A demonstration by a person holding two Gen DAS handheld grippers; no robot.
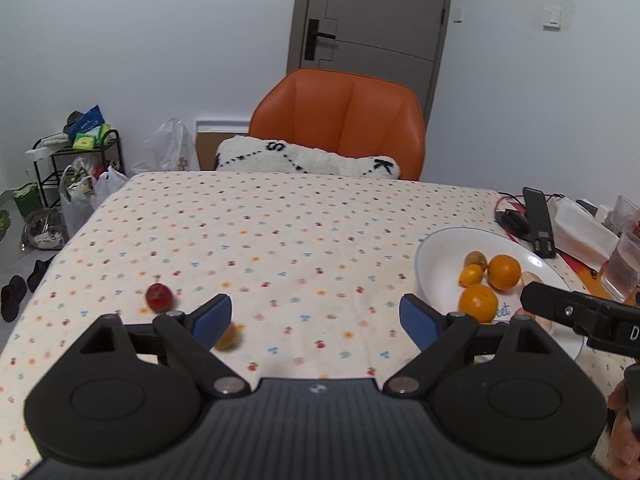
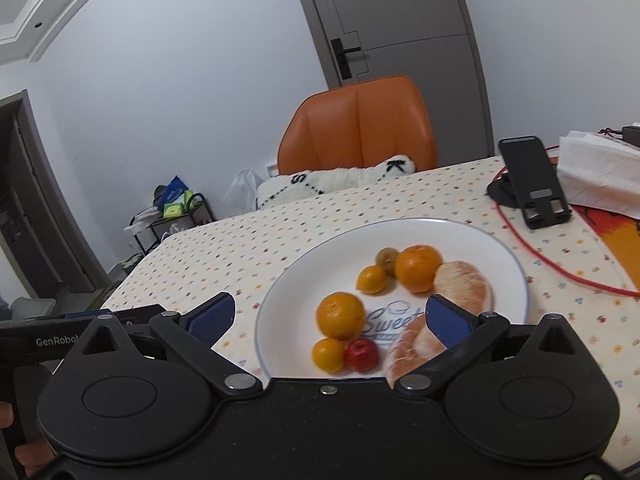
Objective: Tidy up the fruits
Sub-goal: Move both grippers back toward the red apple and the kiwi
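A white plate [image 2: 308,268] carries two oranges [image 2: 340,315], small yellow-orange fruits [image 2: 372,279], a red fruit [image 2: 362,355], a greenish-brown fruit [image 2: 386,258] and peeled citrus segments [image 2: 464,286]. My right gripper [image 2: 330,314] hovers open over the plate's near side with nothing between its fingers. On the tablecloth to the left lie a red fruit [image 1: 159,298] and a small orange fruit [image 1: 227,338], the latter half hidden behind my left finger [image 1: 212,316]. My left gripper [image 1: 316,316] is open and holds nothing. The plate [image 1: 436,264] lies to its right.
An orange chair [image 1: 340,120] with a white cushion [image 1: 304,158] stands at the table's far edge. A black phone stand [image 2: 532,176], red cable [image 2: 560,272], napkins [image 2: 596,172] and plastic cups [image 1: 622,268] crowd the right side. A shelf and bags [image 1: 80,176] sit off the left edge.
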